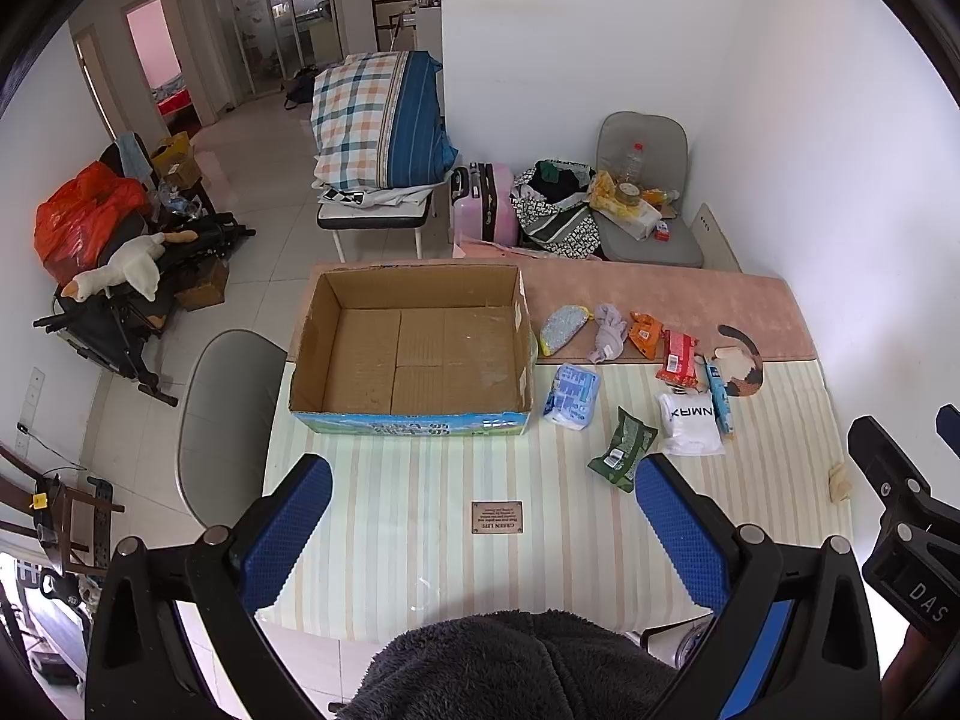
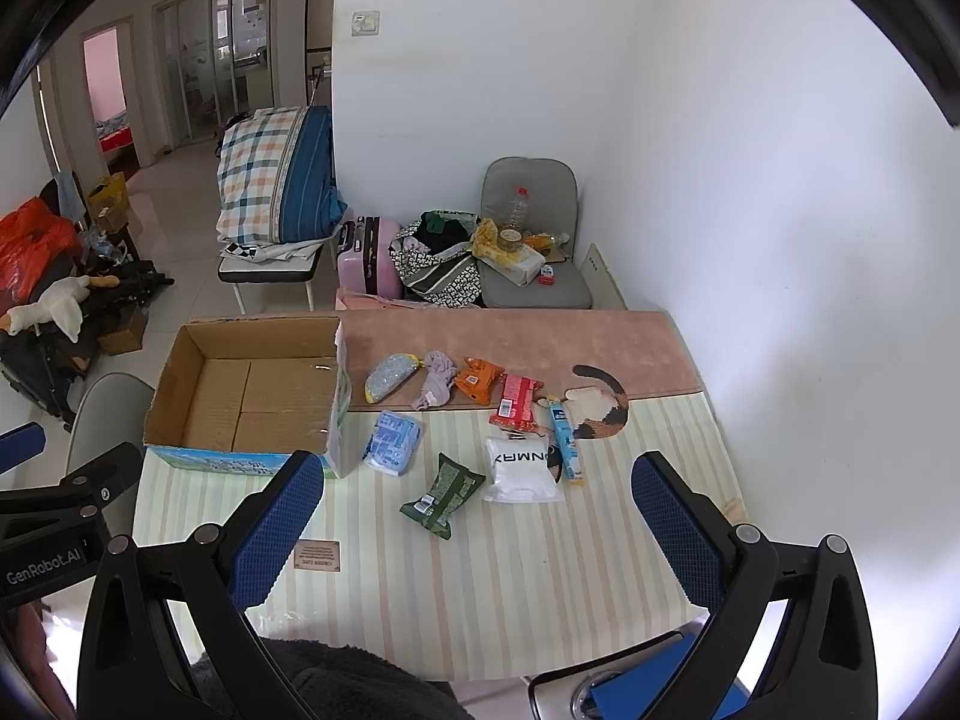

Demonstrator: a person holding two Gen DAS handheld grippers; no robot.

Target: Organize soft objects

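The left gripper (image 1: 483,516) and right gripper (image 2: 477,516) hang empty, jaws spread wide, above the table (image 2: 480,600). The soft packets, green pouch (image 2: 443,495) nearest, lie beside the empty cardboard box (image 2: 252,396). No pick has begun; the next move appears to require descending onto one packet.

Both wrist views look down from high above the table's (image 1: 420,540) near edge toward the far wall, sharing the cardboard box (image 2: 252,396).
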